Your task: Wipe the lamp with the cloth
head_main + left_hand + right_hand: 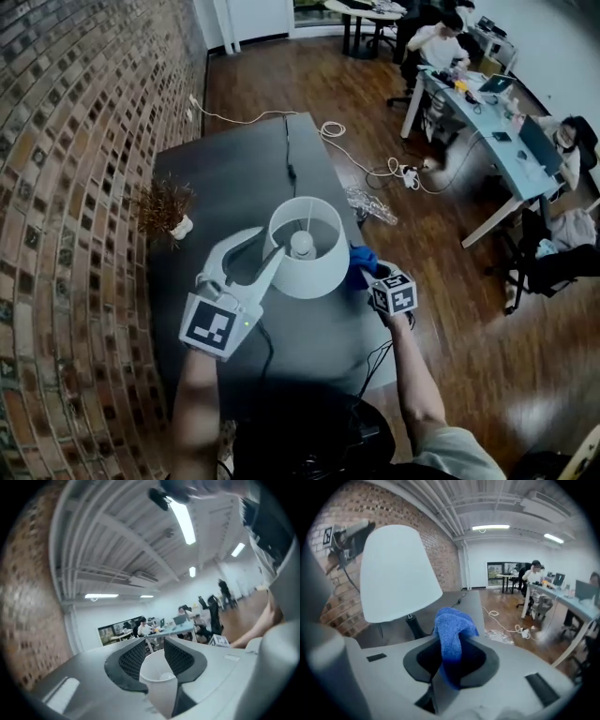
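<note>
The lamp (309, 279) stands on the dark table (234, 178) close to its right edge, in the near half. Its cord (288, 150) runs off toward the far edge. The left gripper (275, 251) is clamped on the left rim of the white shade, with one jaw over the open top and the other against the outer wall. The right gripper (452, 654) is clenched on a blue cloth (452, 634), which stands up in a bunch from between its jaws. The cloth sits just beside the shade's right side. I cannot tell whether it touches yet.

The main risk is probably the lamp going over. It looks top-heavy, it is held only by its thin shade, and the table's right edge is very near. A hard stroke with the cloth, or a pull from the left gripper, could tilt it or walk its foot toward that edge.

The pinch itself could dent or crease the rim if the left gripper twists while the cloth pushes against it.

The cloth is caught by a narrow fold, so dragging it over the shade may tug it out of the jaws. A hard jaw would then rub the shade instead.

The cord could snag if the lamp shifts. The small potted plant (167, 208) at the table's left edge is well apart and seems safe.
</note>
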The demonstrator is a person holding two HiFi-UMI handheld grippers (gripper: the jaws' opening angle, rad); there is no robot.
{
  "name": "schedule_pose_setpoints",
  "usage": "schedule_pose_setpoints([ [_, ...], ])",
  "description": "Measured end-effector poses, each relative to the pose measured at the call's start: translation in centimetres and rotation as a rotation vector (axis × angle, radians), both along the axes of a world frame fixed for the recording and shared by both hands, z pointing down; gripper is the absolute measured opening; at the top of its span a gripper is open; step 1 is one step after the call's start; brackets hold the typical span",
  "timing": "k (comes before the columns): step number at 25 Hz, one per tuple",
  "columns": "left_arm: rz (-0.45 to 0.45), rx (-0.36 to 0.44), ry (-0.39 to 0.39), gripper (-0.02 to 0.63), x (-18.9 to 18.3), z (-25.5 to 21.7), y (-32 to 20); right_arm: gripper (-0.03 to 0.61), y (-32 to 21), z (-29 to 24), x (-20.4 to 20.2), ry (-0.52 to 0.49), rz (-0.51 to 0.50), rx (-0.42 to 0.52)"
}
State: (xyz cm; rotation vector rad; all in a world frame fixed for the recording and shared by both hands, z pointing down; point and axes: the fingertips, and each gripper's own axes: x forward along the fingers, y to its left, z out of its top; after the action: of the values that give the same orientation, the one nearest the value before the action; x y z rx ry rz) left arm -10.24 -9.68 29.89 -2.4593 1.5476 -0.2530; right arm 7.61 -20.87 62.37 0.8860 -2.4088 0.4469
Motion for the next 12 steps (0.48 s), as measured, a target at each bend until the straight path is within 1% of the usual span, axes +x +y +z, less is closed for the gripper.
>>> schedule_pose_setpoints([
  [2, -0.060, -0.112, 0.283, 0.133, -4.2, 2.7, 0.4, 0.080, -0.7, 2.4, -2.3, -0.146, -0.035, -0.091],
  [3, -0.071, -0.161, 0.404, 0.133, -5.5, 4.4, 0.5, 0.080, -0.9, 3.3, -3.7, -0.202, -0.050, -0.130],
  [4, -0.077, -0.198, 0.494, 0.133, -6.3, 6.0, 0.6, 0.080, -0.9, 4.1, -5.2, -0.242, -0.067, -0.159],
  [5, -0.080, -0.224, 0.548, 0.133, -6.7, 7.6, 0.6, 0.080, -0.6, 4.6, -6.7, -0.269, -0.091, -0.176],
  [6, -0.081, -0.242, 0.575, 0.133, -6.9, 8.9, 0.6, 0.080, -0.3, 4.9, -8.3, -0.292, -0.120, -0.188],
  [8, -0.074, -0.261, 0.601, 0.133, -6.9, 10.5, 0.4, 0.078, 0.4, 4.6, -11.3, -0.357, -0.167, -0.217],
  [10, -0.056, -0.263, 0.626, 0.137, -6.9, 10.9, 0.4, 0.078, 1.2, 4.0, -13.6, -0.436, -0.179, -0.263],
  [12, -0.031, -0.244, 0.653, 0.137, -6.8, 10.5, 0.5, 0.078, 2.2, 3.6, -15.3, -0.464, -0.184, -0.287],
])
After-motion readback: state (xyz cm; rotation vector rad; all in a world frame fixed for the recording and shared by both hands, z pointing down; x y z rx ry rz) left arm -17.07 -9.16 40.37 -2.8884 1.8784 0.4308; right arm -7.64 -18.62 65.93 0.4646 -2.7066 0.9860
